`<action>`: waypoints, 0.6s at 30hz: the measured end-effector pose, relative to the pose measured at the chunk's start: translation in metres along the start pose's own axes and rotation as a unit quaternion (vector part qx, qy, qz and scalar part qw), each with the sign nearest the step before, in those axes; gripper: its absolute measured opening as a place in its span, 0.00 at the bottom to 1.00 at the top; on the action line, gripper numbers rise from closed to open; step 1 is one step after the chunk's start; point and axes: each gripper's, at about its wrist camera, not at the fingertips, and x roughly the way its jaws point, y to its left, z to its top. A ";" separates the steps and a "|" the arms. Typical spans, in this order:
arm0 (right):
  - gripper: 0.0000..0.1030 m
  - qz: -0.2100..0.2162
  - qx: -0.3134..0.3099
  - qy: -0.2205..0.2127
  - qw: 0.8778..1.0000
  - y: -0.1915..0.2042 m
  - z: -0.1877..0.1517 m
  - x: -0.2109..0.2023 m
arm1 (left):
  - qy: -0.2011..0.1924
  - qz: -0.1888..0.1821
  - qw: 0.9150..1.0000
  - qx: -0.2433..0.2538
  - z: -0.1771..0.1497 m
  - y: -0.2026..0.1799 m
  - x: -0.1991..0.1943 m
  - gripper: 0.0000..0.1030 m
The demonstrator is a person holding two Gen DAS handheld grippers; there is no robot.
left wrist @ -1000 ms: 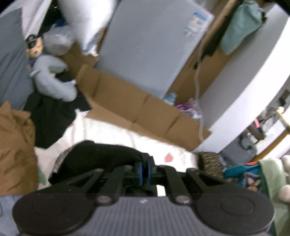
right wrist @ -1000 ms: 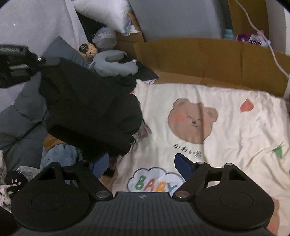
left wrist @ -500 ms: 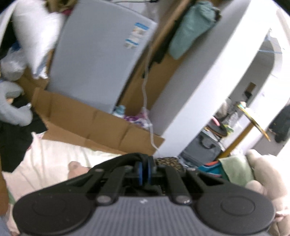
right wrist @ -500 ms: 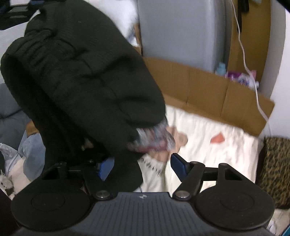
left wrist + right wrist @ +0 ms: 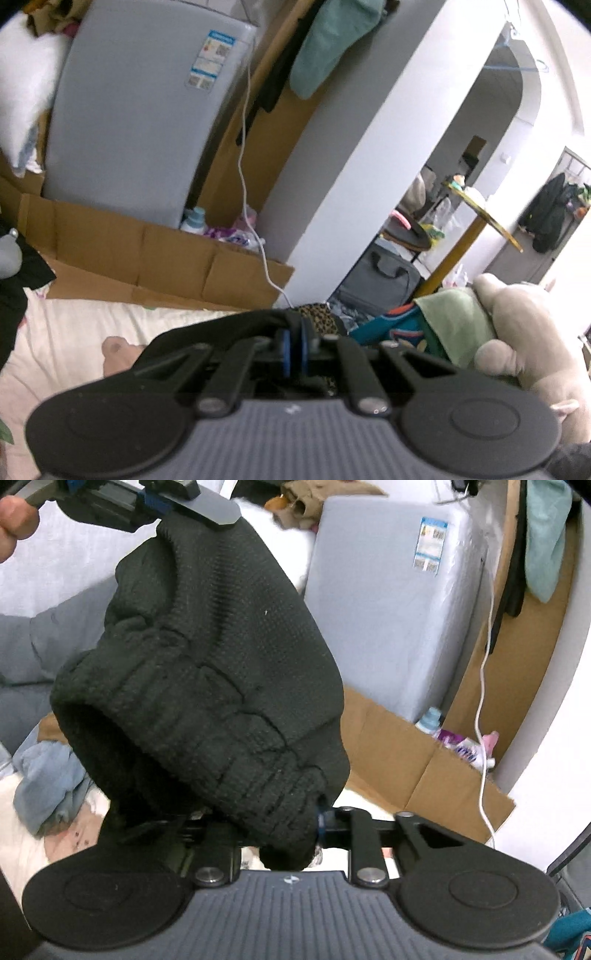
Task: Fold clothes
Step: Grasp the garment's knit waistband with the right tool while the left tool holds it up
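A black knitted garment with a ribbed elastic band hangs in the air in the right wrist view. My left gripper is shut on its black cloth; it also shows at the top left of the right wrist view, pinching the garment's upper edge. My right gripper is closed on the garment's lower ribbed edge, its blue pads mostly hidden by the cloth. The cream bear-print sheet lies below.
A grey appliance stands behind a cardboard wall. A white cable hangs at the right. A pile of blue and grey clothes lies at the left. A plush toy and green cloth lie at the right.
Both grippers rose with the garment, lifting it off the pile. My right gripper, open a second ago, has closed on its lower ribbed edge.
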 end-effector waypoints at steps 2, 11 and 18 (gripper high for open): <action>0.17 0.005 0.015 0.013 1.000 -0.009 -0.002 -0.001 | 0.015 0.012 1.000 -0.002 -0.001 0.003 0.012 0.06; 0.14 0.004 0.088 0.015 0.996 -0.056 0.006 -0.040 | 0.073 0.026 0.996 -0.036 -0.024 0.032 0.080 0.06; 0.14 -0.017 0.130 0.009 0.991 -0.076 0.001 -0.052 | 0.125 0.035 0.991 -0.016 -0.035 0.026 0.129 0.13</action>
